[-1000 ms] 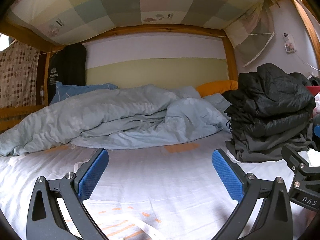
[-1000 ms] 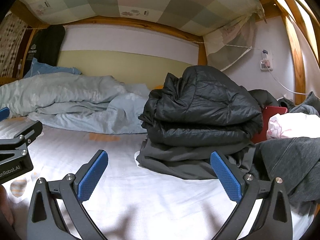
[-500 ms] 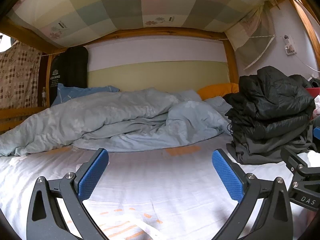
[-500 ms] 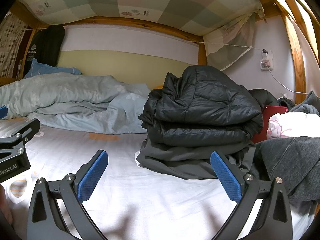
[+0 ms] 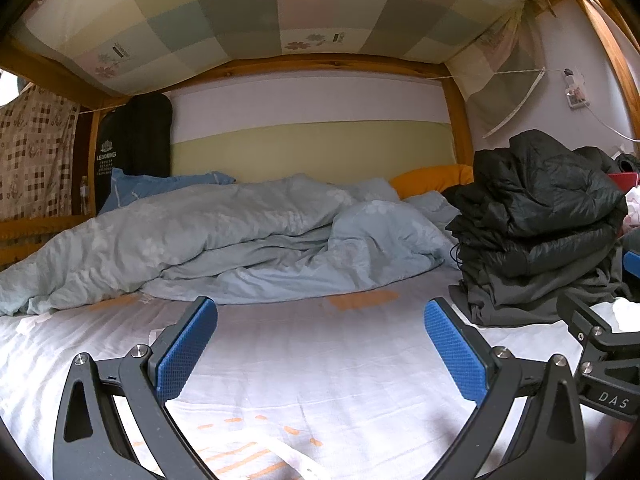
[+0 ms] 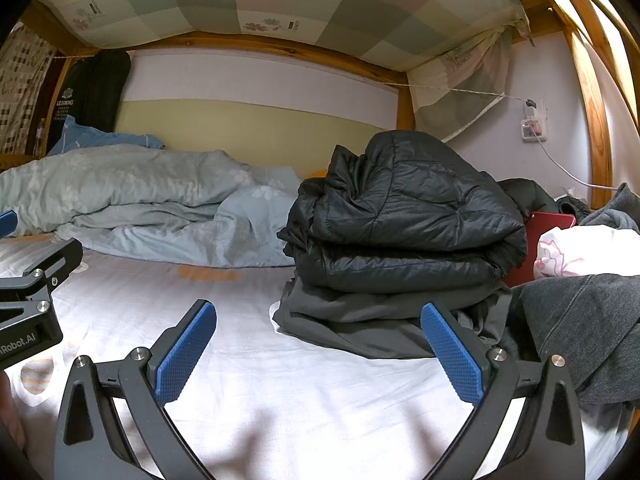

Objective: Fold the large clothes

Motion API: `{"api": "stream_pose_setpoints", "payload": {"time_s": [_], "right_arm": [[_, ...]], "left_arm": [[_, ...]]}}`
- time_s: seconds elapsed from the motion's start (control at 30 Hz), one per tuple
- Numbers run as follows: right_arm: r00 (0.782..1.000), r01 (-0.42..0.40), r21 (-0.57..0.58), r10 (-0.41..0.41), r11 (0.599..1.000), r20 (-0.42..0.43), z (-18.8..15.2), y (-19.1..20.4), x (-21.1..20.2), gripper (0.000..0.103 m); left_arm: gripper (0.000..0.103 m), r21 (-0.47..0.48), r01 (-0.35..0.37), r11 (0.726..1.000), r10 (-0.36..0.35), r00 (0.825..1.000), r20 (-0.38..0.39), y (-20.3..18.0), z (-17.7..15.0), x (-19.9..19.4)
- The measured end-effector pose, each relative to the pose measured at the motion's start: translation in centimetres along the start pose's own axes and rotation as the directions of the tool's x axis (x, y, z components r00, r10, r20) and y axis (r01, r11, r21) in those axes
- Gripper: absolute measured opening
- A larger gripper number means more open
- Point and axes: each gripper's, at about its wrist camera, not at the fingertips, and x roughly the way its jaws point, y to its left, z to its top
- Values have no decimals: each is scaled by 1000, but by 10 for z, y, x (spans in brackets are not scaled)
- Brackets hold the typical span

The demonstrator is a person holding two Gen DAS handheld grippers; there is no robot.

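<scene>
Two handheld grippers hover low over a bunk bed, both spread wide and holding nothing. The left gripper (image 5: 320, 344) frames bare white sheet (image 5: 320, 380) between its blue pads (image 5: 186, 354); the right gripper (image 6: 318, 348) does the same, its right pad (image 6: 452, 354) just in front of a stack of folded clothes (image 6: 400, 240). Each tool shows at the edge of the other's view, the two side by side.

The stack sits on the sheet toward the wall side of the bed: a black quilted jacket (image 6: 416, 196) folded on top, a flatter dark grey garment (image 6: 360, 320) beneath it. To the stack's right lies a loose grey garment (image 6: 580, 320), unfolded, with a white and pink item (image 6: 576, 252) and a red object (image 6: 540, 232) behind it.

Across the back of the bed, a rumpled light blue duvet (image 5: 200, 236) runs from the left rail to the stack, touching its far side. An orange pillow (image 5: 432, 178) peeks out behind the duvet. A checked cloth (image 5: 280, 4) hangs under the wooden frame (image 5: 320, 62) overhead, and a charger (image 6: 532, 126) with a white cable is plugged into the wall at right.
</scene>
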Motion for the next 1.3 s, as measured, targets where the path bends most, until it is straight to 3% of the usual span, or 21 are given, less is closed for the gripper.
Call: {"api": "stream_pose_setpoints", "payload": {"time_s": [1.3], "right_arm": [[1000, -1, -4, 1, 1000, 0, 0, 0, 0, 103]], "left_arm": [[103, 8, -1, 1000, 1, 1000, -9, 2, -2, 0]]}}
